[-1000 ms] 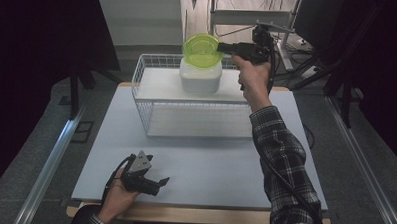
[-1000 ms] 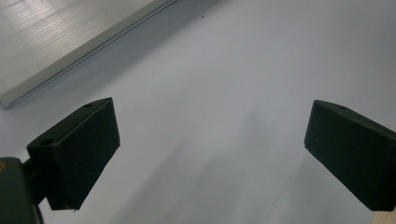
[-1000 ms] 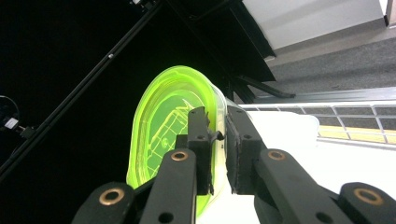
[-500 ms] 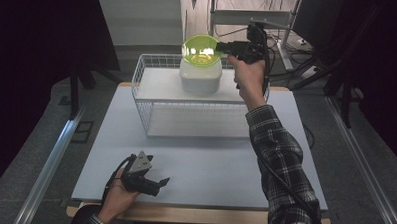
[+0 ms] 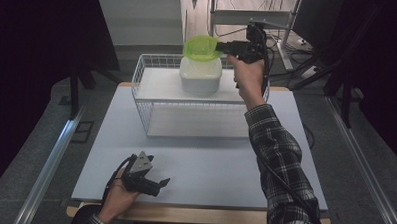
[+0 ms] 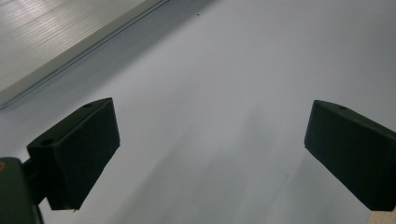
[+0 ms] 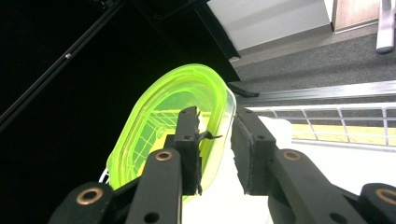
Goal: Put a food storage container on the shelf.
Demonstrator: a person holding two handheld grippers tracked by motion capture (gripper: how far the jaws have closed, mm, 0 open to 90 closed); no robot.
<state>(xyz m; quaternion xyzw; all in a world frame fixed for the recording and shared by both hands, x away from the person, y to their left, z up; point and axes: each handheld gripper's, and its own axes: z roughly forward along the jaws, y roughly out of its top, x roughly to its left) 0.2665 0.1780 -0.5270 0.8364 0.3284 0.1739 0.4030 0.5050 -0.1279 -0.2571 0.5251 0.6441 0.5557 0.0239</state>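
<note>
the lid (image 5: pixel 201 47) is translucent neon green; the container (image 5: pixel 200 76) under it is milky white. the wire basket (image 5: pixel 152 90) is white, the bench (image 5: pixel 224 163) pale grey-white. both tools have black jaws. the sleeve (image 5: pixel 280 160) is a dark-and-white plaid.

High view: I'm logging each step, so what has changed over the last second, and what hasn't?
The right gripper has tipped the green lid from lying flat over the white container to tilted up on edge. Its jaws have just been opening slightly, the lid's rim still between them. The left gripper, open, the container and the wire basket stayed put.
</note>
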